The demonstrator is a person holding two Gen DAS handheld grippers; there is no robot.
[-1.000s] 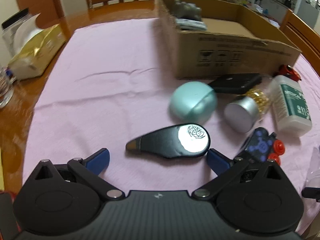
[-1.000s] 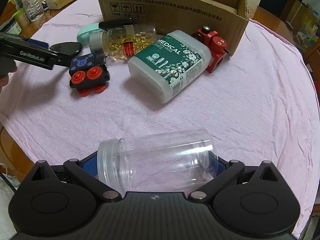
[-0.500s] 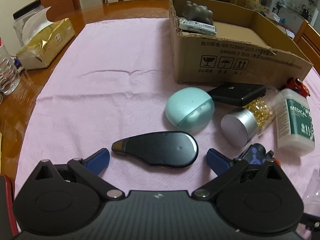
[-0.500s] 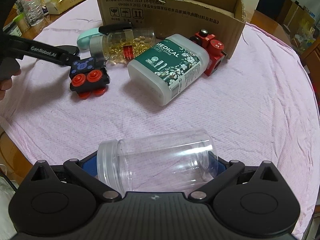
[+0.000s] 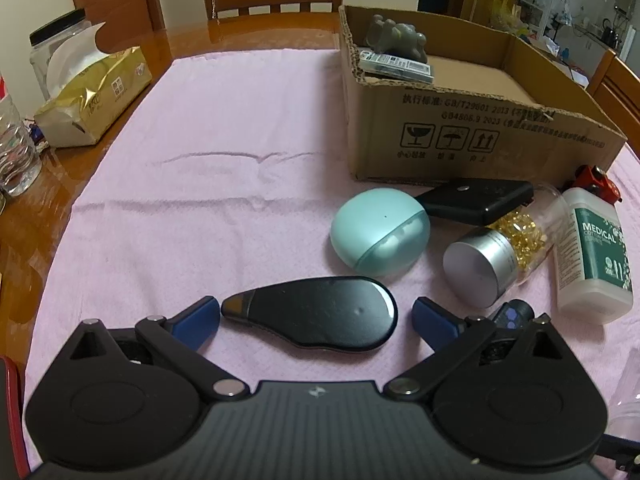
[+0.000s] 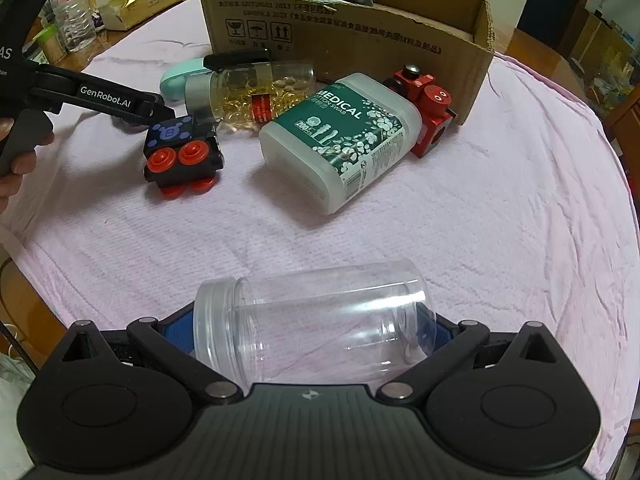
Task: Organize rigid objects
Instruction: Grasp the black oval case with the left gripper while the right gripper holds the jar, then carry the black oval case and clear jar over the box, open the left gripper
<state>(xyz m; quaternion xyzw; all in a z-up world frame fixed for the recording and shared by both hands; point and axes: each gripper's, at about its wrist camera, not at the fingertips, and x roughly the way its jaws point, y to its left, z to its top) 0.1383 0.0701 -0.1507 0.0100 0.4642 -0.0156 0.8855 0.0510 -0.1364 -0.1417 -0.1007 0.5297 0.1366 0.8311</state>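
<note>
A: Left gripper (image 5: 316, 316)?
B: Fingers (image 5: 198, 318) spread wide apart, straddling a flat black teardrop case (image 5: 316, 314) on the pink cloth (image 5: 200, 208). Not touching it on either side. Also visible at 9 o'clock in the right wrist view, low over the cloth beside the black block toy (image 6: 182, 154).

A: Right gripper (image 6: 308, 330)?
B: Clamped end to end on a clear plastic jar (image 6: 312, 324), lying on its side, threaded mouth toward 9 o'clock, base toward 3 o'clock. No lid, nothing inside.

A: Rest of the loose things, seen from the left wrist?
B: Clustered from 1 to 3 o'clock of the teardrop case. Mint-green rounded case (image 5: 380, 232) at 1 o'clock, near. Black flat box (image 5: 476, 200) past it, close to the carton wall. Silver-capped bottle of golden capsules (image 5: 492, 260) on its side at 2 o'clock, cap facing the camera. White cotton-swab tub (image 5: 592, 256) with a green label farther out at 3 o'clock, lying flat. Red block toy (image 5: 596, 180) past the tub, near the carton's corner.

A: And the carton?
B: Cardboard carton (image 5: 480, 136) at 1 o'clock on the tabletop (image 5: 36, 208), open-topped. Inside, in the far left corner, a grey figurine (image 5: 396, 38) resting on a flat printed pack (image 5: 396, 65).

A: Off the cloth?
B: Gold tissue pack (image 5: 94, 96) at 10 o'clock, a clear water bottle (image 5: 14, 152) nearer the edge at 9 o'clock.
</note>
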